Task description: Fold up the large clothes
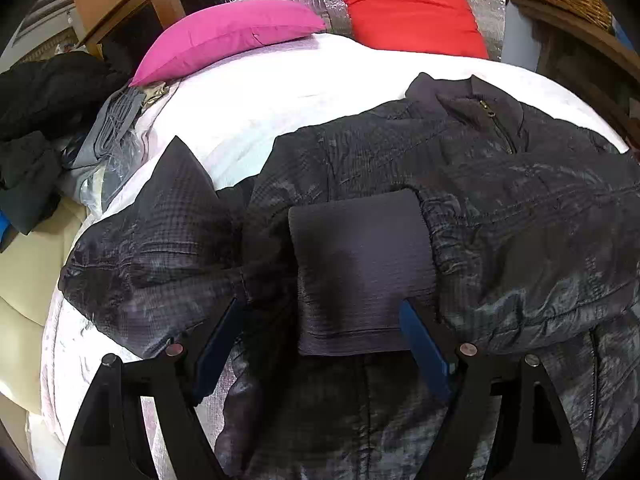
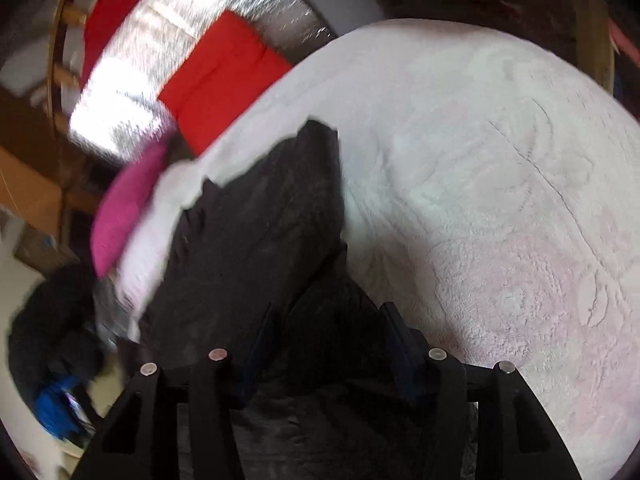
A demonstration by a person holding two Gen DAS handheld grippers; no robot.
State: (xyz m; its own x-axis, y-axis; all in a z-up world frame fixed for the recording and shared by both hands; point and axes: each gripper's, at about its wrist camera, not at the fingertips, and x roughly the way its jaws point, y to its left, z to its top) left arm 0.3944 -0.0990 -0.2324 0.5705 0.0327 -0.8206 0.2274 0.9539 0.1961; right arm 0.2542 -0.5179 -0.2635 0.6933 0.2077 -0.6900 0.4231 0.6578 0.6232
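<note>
I see the dark quilted zip-up jacket (image 1: 460,184) spread on the white bedspread (image 1: 256,100). My left gripper (image 1: 324,332) stands apart, ribbed cuff at twelve o'clock between its fingers; my right gripper (image 2: 332,344) straddles jacket fabric, grip unclear.

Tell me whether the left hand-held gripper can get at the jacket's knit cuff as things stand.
Probably yes. The left hand-held gripper already has its jaws open on either side of the knit cuff, which lies on top of the jacket with nothing covering it.

dark grid-textured jacket (image 1: 460,184); pink pillow (image 1: 228,36); red pillow (image 1: 408,12).
</note>
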